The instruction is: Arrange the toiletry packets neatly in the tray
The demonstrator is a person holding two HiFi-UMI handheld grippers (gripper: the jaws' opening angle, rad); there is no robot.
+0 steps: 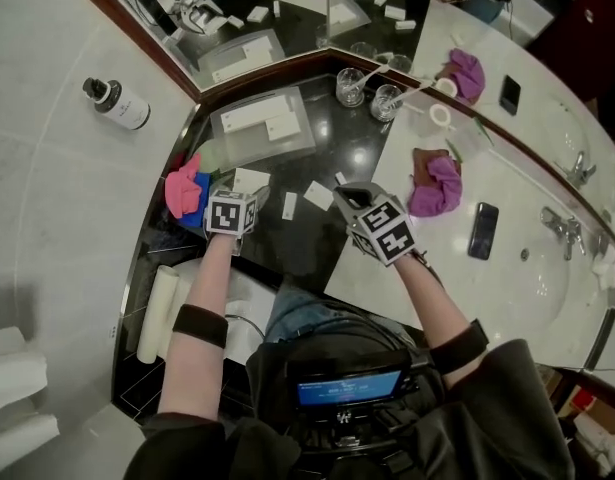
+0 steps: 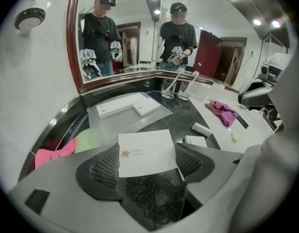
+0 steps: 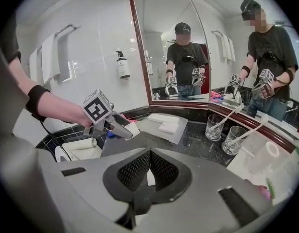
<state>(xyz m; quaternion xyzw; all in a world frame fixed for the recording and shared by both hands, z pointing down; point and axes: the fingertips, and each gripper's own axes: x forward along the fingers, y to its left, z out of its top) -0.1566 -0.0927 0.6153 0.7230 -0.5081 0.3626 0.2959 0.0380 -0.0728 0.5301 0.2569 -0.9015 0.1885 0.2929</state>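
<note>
Left gripper (image 2: 147, 160) clamps 1 white packet (image 2: 145, 152); right gripper (image 3: 148, 171) has its jaws closed, empty.
Held packet is over the black counter (image 1: 322, 158), near the clear tray (image 1: 237, 150) holding 2 packets (image 1: 255, 116); 2 loose packets (image 1: 290, 205) lie between the grippers.

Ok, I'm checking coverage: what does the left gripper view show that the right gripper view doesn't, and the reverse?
Left only: the phone and the dark red door. Right only: the wall pump bottle, the hanging towel and the left gripper from outside. Both: the tray, two glasses and the white packet that gripper holds.
</note>
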